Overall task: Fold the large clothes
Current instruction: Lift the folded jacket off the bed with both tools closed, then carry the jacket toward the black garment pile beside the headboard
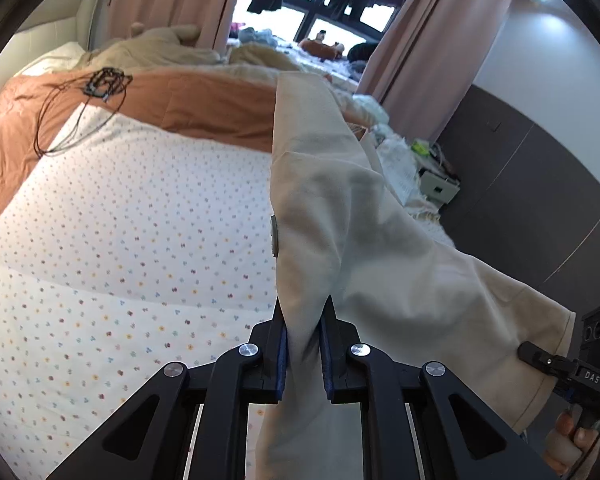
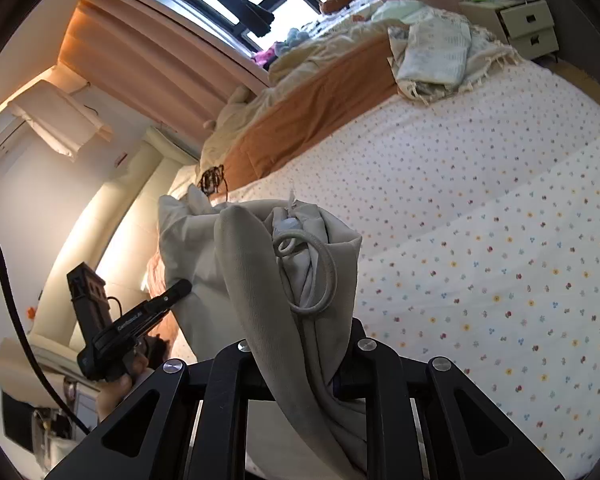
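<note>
Now | left gripper (image 1: 304, 334) jaws clamp cream garment (image 1: 340, 216) | right gripper (image 2: 300, 344) jaws too

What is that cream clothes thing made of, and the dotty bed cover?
The cream garment looks like soft, matte woven cotton: fine diagonal ribbing, limp folds. The dotty bed cover seems thin printed cotton, matte, with small flowers and light creases.

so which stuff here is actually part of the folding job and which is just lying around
In the job:
cream garment
left gripper, shut on it
right gripper, shut on it

Lying about:
black cord on the orange blanket
crumpled pale cloths
bedside drawers
</note>
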The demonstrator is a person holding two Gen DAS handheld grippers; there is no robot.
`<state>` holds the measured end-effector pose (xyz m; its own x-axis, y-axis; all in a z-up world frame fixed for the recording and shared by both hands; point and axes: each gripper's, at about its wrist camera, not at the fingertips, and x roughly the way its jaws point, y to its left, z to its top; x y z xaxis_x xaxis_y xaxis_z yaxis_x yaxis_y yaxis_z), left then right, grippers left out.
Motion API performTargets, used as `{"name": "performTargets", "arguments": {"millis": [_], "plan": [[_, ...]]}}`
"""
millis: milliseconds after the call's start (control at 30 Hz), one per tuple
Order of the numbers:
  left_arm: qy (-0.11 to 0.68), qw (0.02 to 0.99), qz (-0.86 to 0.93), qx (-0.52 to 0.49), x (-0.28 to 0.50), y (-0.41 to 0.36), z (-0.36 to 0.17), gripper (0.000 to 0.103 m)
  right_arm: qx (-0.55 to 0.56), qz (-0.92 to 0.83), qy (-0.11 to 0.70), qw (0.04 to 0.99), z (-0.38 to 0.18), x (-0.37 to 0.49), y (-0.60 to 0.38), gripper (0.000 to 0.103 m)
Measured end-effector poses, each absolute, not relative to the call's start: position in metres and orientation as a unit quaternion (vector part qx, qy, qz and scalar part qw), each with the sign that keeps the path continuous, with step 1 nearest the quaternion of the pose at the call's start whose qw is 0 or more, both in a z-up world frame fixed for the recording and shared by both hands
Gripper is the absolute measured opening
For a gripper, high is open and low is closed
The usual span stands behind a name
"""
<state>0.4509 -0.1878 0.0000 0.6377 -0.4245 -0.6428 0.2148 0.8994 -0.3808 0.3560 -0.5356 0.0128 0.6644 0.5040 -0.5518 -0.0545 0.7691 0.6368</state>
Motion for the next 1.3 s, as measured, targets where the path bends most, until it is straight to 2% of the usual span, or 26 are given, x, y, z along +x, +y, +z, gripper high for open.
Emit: {"name": "performTargets", "arguments": {"millis": [333,633,900,1300], "plan": [[0.313,0.921,-0.173,-0.157,0.41,-0.125,0.087,0.012,0.265,0.18,0.325,0.89,0.095,0.33,-0.469,0.018],[0.273,0.941,-0.114,-0.165,0.375,-0.018,0.145,0.011,0.243,0.238,0.317,0.885,0.135,0.333,-0.37,0.017],[0.242,0.952,-0.04,-0.183,0.343,0.1,0.17,0.011,0.204,0.314,0.32,0.87,0.154,0.334,-0.246,0.017],[0.225,0.956,0.057,-0.178,0.305,0.252,0.181,0.011,0.144,0.401,0.335,0.84,0.16,0.335,-0.07,0.017]]}}
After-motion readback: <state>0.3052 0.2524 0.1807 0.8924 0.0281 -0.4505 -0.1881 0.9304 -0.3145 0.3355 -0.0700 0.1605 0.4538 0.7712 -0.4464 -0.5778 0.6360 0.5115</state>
